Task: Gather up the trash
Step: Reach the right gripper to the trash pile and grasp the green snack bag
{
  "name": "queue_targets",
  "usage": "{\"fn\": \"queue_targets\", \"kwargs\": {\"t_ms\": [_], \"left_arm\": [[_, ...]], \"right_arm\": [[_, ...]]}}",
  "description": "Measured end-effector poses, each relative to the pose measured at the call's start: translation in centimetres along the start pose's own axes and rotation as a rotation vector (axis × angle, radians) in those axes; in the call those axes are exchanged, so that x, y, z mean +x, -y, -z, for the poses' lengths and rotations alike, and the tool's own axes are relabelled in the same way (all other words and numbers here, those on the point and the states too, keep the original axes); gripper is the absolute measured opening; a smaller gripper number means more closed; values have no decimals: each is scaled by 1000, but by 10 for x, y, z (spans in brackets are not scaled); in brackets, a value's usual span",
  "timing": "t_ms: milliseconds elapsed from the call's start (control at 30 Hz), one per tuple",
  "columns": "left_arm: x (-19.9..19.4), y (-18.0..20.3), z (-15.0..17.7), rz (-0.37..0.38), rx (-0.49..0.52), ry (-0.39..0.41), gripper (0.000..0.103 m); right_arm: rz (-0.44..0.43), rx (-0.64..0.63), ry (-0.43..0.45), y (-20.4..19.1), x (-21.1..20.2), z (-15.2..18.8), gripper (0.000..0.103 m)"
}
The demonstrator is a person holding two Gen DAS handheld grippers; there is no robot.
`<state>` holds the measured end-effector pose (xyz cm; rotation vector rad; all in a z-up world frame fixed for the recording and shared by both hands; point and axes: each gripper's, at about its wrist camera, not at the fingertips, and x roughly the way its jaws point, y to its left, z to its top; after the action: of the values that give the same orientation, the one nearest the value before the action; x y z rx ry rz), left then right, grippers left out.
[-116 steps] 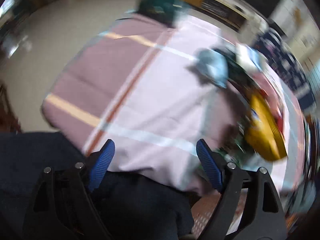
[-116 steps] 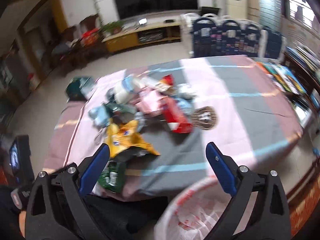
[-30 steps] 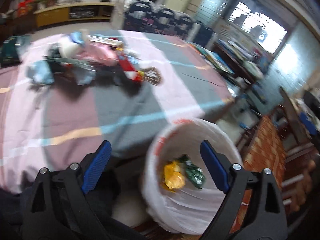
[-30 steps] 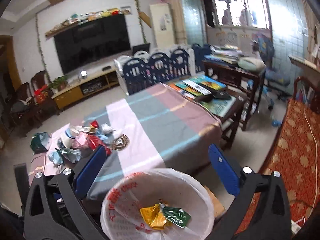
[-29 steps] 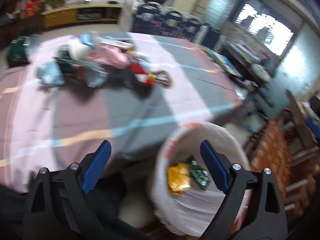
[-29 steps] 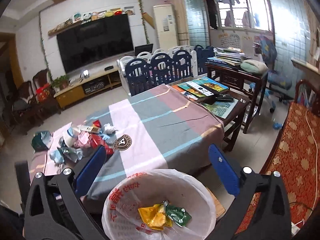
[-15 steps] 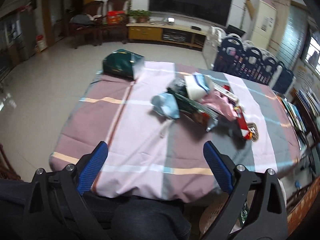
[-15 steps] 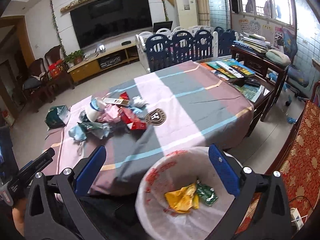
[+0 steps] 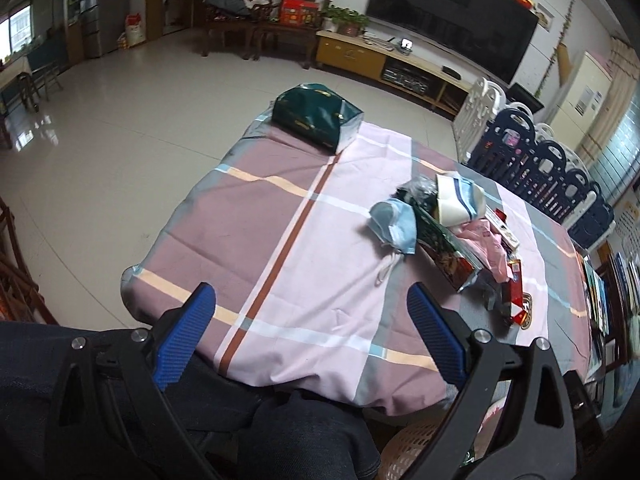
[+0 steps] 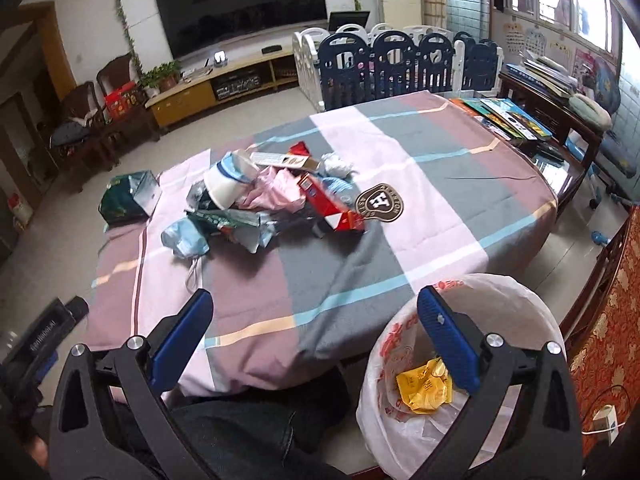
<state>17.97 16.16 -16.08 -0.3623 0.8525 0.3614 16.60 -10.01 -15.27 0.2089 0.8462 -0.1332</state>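
Note:
A pile of trash lies on the striped tablecloth (image 10: 248, 280): a blue face mask (image 9: 394, 226) (image 10: 185, 238), a white paper cup (image 9: 458, 202) (image 10: 226, 186), a pink wrapper (image 10: 272, 190), a green snack packet (image 9: 440, 246) and a red box (image 10: 328, 208). A bin with a white liner (image 10: 500, 292) stands at the table's near right edge and holds a yellow wrapper (image 10: 424, 390). My left gripper (image 9: 308, 330) is open and empty above the table's near edge. My right gripper (image 10: 314, 340) is open and empty, between table and bin.
A dark green bag (image 9: 316, 116) (image 10: 128, 198) sits at the table's far left corner. A round brown badge (image 10: 379, 202) lies right of the pile. Books (image 10: 508, 118) lie on a side table. A red sofa (image 10: 608, 320) stands right of the bin. A playpen fence (image 10: 400, 60) is behind.
The left gripper has swung from over the bin to face the table's left side and the trash pile. The right gripper has dropped lower and nearer the table. Both stay open.

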Motion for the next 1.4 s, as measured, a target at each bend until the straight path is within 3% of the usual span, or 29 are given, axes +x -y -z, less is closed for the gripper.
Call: {"fn": "queue_targets", "kwargs": {"t_ms": [333,433,567,633,700,767,1000,1100,1233,1333,1400], "left_arm": [[19,-3,2,-59,-24,-31,96],[29,-7,0,-76,-38,-34,96],[42,-18,-3,-119,-89,-40,96],[48,-24,-4,-129,-114,-51,96],[54,-28,-4,-137,-131,-56,96],[58,-31,-4,-147,-152,-57,96],[74,-49,-6,-158,-215,-65,96],[76,-65,-8,-192,-291,-36,96],[82,-68,-9,-204,-318,-45,96],[89,-61,-7,-208,-289,-57,96],[91,-59,-6,-219,-280,-63,96]], "right_arm": [[8,6,-18,1,19,-2,99],[10,6,-27,6,27,-4,94],[-5,6,-31,10,38,-7,84],[-9,-4,-34,10,45,-9,75],[-15,-24,-36,8,52,-11,59],[-23,-55,-42,3,64,-15,54],[-82,-48,-74,-16,111,-45,56],[-86,-51,-99,-25,133,-59,64],[-113,-103,-95,-45,150,-73,66],[-152,-184,-89,-69,156,-74,73],[-165,-277,-102,-91,165,-71,84]]}}
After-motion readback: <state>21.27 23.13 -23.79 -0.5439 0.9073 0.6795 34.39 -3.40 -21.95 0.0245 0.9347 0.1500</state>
